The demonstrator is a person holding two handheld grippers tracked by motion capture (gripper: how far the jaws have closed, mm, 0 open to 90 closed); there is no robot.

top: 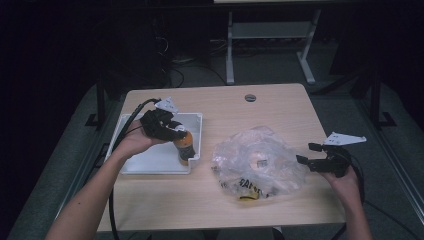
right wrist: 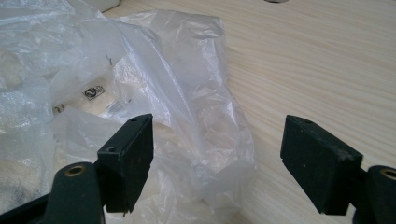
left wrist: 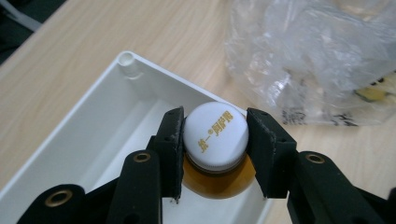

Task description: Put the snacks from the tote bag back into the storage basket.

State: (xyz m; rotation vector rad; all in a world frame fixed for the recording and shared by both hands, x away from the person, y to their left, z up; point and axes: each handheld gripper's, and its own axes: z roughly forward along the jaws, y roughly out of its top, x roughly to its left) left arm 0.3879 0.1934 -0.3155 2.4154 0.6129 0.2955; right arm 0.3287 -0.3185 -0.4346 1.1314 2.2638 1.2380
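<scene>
At centre left of the high view the left gripper [top: 176, 131] is clamped on one amber bottle [top: 184, 148], gripping it from above at the neck; in the left gripper view the black jaws press either side of the white cap [left wrist: 215, 135], which reads as a hold meant to keep the bottle upright while it goes into the tray. The bottle stands in the lower right corner of the single white tray [top: 150, 162], close to its right wall, so it seems to be in the course of being set down there. The tray lies at the left of the bench [top: 280, 105].

At the centre of the frame lies one crumpled clear plastic bag [top: 257, 160] with something yellow and printed at its lower edge, probably the source of the goods. Just right of it the right gripper [top: 312, 154] hovers with its jaws wide apart and nothing between them; in the right gripper view the bag's film [right wrist: 187, 93] lies ahead of them, so this hand looks ready to reach in or steady the bag.

Counted: one bottle, one tray, one bag, two grippers.
</scene>
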